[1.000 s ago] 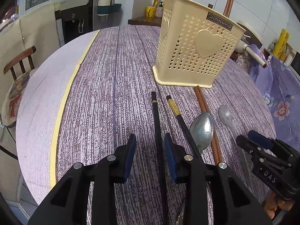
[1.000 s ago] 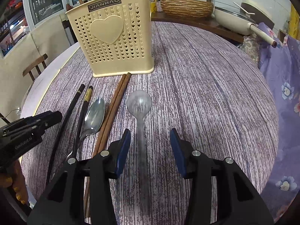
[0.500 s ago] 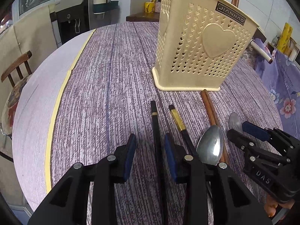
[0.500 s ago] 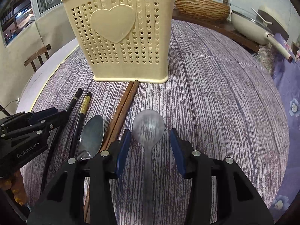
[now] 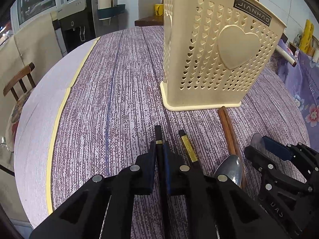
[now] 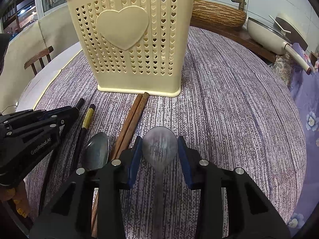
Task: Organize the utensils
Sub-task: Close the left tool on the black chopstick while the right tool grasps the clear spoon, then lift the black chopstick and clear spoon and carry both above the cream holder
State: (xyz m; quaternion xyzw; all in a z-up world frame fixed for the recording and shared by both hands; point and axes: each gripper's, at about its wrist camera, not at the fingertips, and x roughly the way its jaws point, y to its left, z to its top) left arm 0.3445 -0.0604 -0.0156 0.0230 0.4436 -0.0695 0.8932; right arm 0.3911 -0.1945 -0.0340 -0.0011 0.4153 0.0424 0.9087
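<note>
A cream perforated utensil holder [image 5: 219,59] [image 6: 129,39] stands on the purple-grey table. In front of it lie a black chopstick [image 5: 158,134], a gold-banded black chopstick [image 5: 187,149] [image 6: 87,117], a brown chopstick pair [image 5: 227,123] [image 6: 133,119], a metal spoon [image 5: 231,167] [image 6: 96,151] and a translucent spoon [image 6: 160,149]. My left gripper [image 5: 159,149] [image 6: 73,112] is shut on the black chopstick near its top end. My right gripper [image 6: 160,145] [image 5: 257,145] is closing, its pads flanking the translucent spoon's bowl, which still lies on the table.
A yellow tape strip [image 5: 57,115] runs along the table's left side, with a wooden chair [image 5: 18,79] beyond the edge. A water dispenser [image 5: 75,27] stands behind. A cream pan [image 6: 267,33] and a woven basket [image 6: 217,16] sit at the back right, near a floral cloth [image 6: 305,119].
Both grippers have moved forward toward the holder. The left jaws have closed on the black chopstick. The right jaws have narrowed around the translucent spoon's bowl.
</note>
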